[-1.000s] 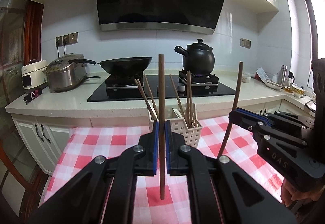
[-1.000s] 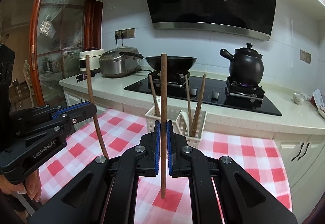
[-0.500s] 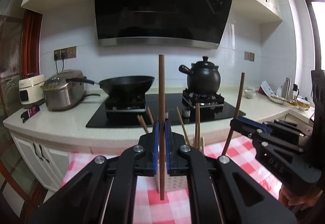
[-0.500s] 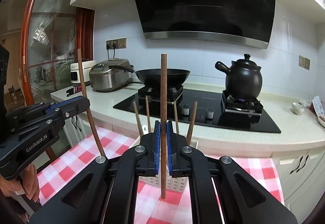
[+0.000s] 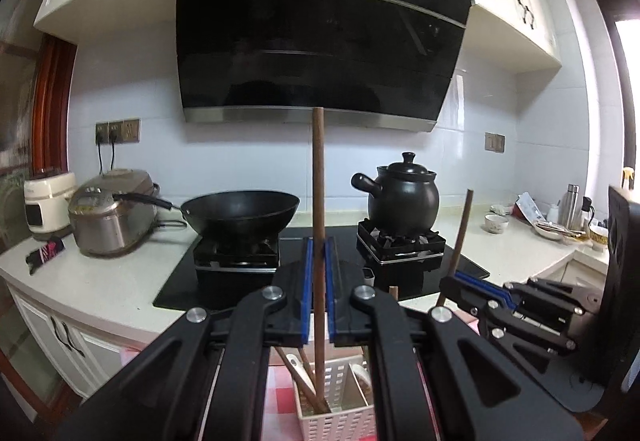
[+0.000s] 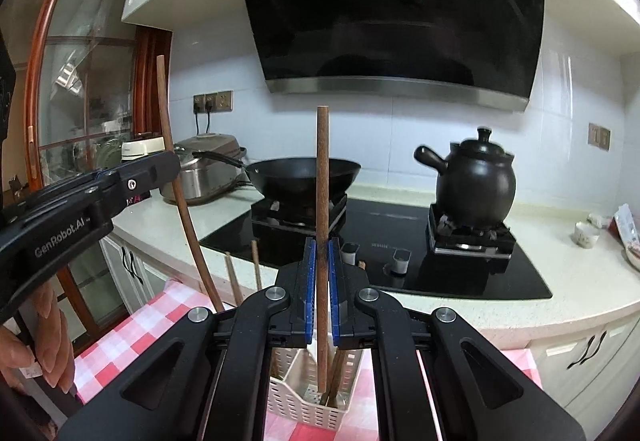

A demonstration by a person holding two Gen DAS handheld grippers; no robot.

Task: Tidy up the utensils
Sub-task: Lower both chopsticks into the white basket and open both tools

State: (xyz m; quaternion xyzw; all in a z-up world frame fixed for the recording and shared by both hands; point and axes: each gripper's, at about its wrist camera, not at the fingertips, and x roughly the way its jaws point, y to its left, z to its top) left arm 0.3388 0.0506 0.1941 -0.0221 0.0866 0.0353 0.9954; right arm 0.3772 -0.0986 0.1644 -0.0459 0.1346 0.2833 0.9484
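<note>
My left gripper (image 5: 318,293) is shut on a brown chopstick (image 5: 318,201) held upright; its lower tip reaches into the left compartment of the white slotted basket (image 5: 340,417) below. My right gripper (image 6: 321,293) is shut on another brown chopstick (image 6: 322,193), also upright, its tip inside the same basket (image 6: 304,397). The basket holds several more chopsticks. Each gripper shows in the other's view: the right one (image 5: 454,283) at the right, the left one (image 6: 170,165) at the left.
The basket stands on a red and white checked cloth (image 6: 132,329). Behind is a counter with a black hob (image 5: 240,273), a wok (image 5: 240,211), a black clay pot (image 5: 402,197), and rice cookers (image 5: 112,217) at the left.
Both grippers have moved forward and down over the basket. The chopstick tips now sit inside it, where earlier they hung above the cloth in front of it.
</note>
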